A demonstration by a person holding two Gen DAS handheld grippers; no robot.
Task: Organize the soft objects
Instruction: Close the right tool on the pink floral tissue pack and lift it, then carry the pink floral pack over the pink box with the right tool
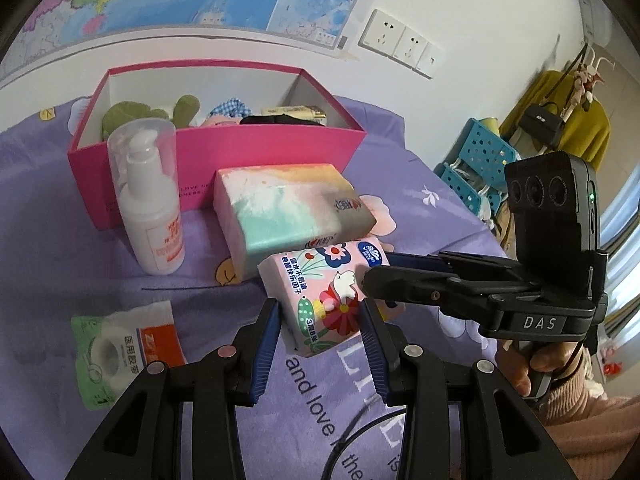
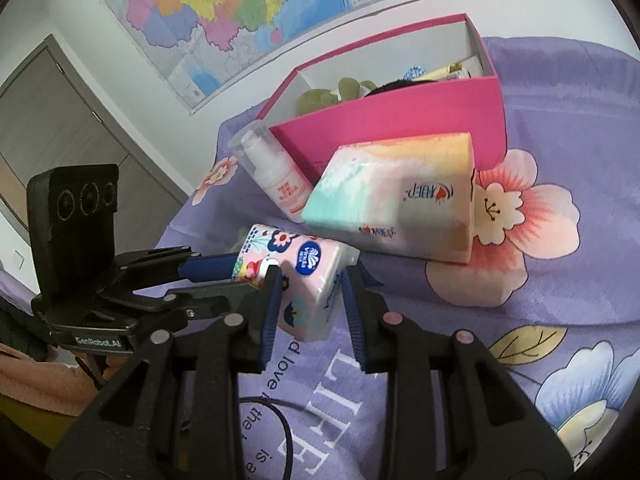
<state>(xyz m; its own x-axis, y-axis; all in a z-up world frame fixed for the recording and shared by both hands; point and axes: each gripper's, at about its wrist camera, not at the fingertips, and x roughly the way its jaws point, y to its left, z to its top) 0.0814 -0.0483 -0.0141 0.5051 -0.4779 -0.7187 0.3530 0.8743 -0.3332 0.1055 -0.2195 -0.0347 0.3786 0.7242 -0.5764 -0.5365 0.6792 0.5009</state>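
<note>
Aiming for the pink box (image 1: 208, 168) on the purple bedspread (image 1: 60, 248), you carry the small tissue pack (image 1: 324, 292) just before it. Your left gripper (image 1: 320, 312) and right gripper (image 2: 310, 280) both clamp it; lift evenly, without squeezing harder.

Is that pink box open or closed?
Open. The pink box has no lid on; its white inside walls and a green plush toy inside are visible from above.
</note>
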